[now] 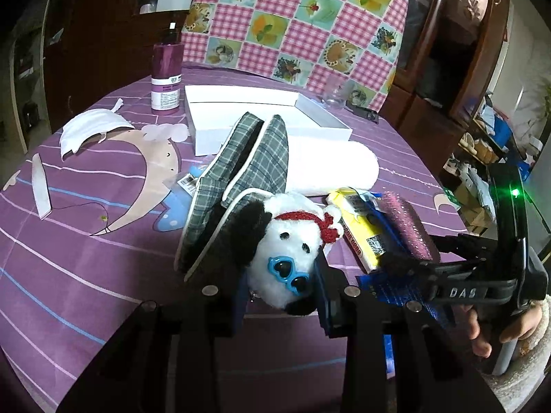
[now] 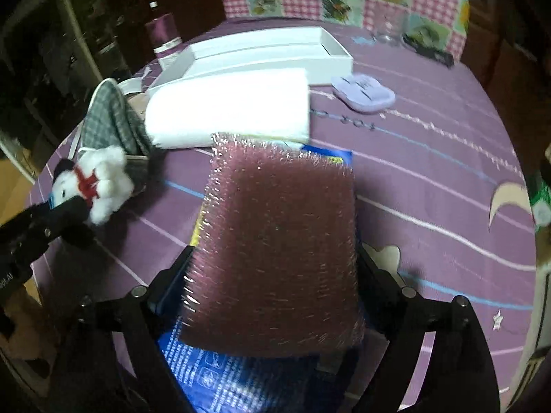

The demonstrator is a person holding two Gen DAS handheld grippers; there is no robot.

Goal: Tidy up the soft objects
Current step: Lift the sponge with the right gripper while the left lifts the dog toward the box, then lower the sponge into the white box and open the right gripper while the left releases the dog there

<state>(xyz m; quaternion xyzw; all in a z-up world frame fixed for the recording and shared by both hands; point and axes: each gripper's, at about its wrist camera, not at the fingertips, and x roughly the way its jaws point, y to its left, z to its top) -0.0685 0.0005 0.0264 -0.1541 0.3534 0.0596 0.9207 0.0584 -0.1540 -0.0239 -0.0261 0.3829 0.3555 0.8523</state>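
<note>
My left gripper (image 1: 282, 296) is shut on a white plush dog (image 1: 292, 241) with black ears, a red headband and blue glasses; the dog also shows in the right wrist view (image 2: 100, 186). My right gripper (image 2: 272, 275) is shut on a pink glittery sponge pack (image 2: 279, 241) with a blue and yellow card backing; the pack shows in the left wrist view (image 1: 409, 227). A pair of grey plaid slippers (image 1: 237, 179) lies behind the dog. A rolled white towel (image 1: 330, 168) lies beyond them, in front of an open white box (image 1: 241, 106).
A purple bottle (image 1: 167, 75) stands at the back left. White cloth pieces (image 1: 89, 130) lie on the purple tablecloth (image 1: 86, 275). A lilac case (image 2: 363, 93), a clear glass (image 2: 387, 29) and a dark object (image 2: 432, 53) sit at the far right. A checkered chair cover (image 1: 292, 24) stands behind.
</note>
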